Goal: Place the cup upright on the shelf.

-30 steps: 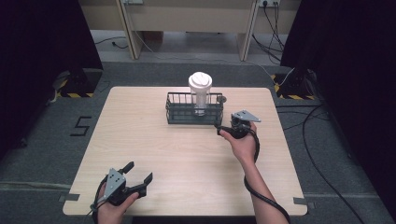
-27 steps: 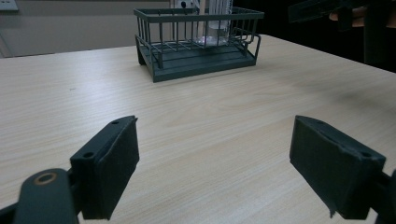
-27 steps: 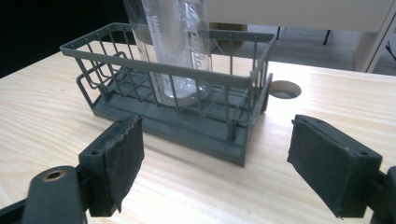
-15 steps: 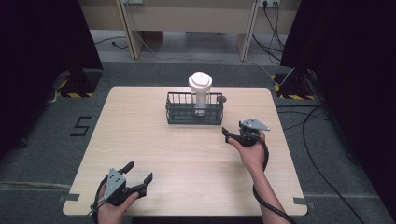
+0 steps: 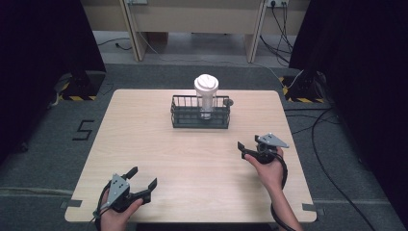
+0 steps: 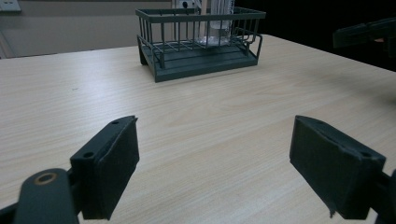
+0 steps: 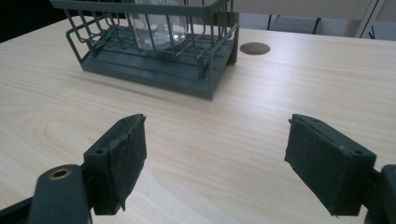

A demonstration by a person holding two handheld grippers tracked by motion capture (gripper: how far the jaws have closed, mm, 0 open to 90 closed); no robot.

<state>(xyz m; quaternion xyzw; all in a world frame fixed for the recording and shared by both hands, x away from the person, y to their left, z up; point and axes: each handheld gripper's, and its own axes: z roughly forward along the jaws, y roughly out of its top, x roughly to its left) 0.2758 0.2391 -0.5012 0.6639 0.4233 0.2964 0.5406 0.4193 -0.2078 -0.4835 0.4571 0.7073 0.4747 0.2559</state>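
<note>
A dark wire basket (image 5: 200, 115) stands at the far middle of the wooden table (image 5: 144, 139). In it, upright, is a clear cup with a white lid (image 5: 206, 86). My left gripper (image 5: 143, 176) rests near the front left edge, open, with nothing between its jaws. My right gripper (image 5: 248, 145) is held at the right of the table, well in front of the basket, open and holding nothing. In the left gripper view (image 6: 219, 163) the basket (image 6: 201, 46) is far ahead and the right gripper (image 6: 369, 30) shows at top right. The right gripper view (image 7: 215, 163) faces the basket (image 7: 159, 65) and the cup's clear base (image 7: 156, 30).
A round cable hole (image 7: 254, 48) lies in the table just right of the basket. Cables (image 5: 332, 144) trail over the floor on the right. Desk legs (image 5: 132, 33) stand beyond the far edge. Bare wood lies between both grippers and the basket.
My right gripper has drawn back from the basket's right end toward the person, about a third of the table's depth. The left gripper, basket and cup have not moved.
</note>
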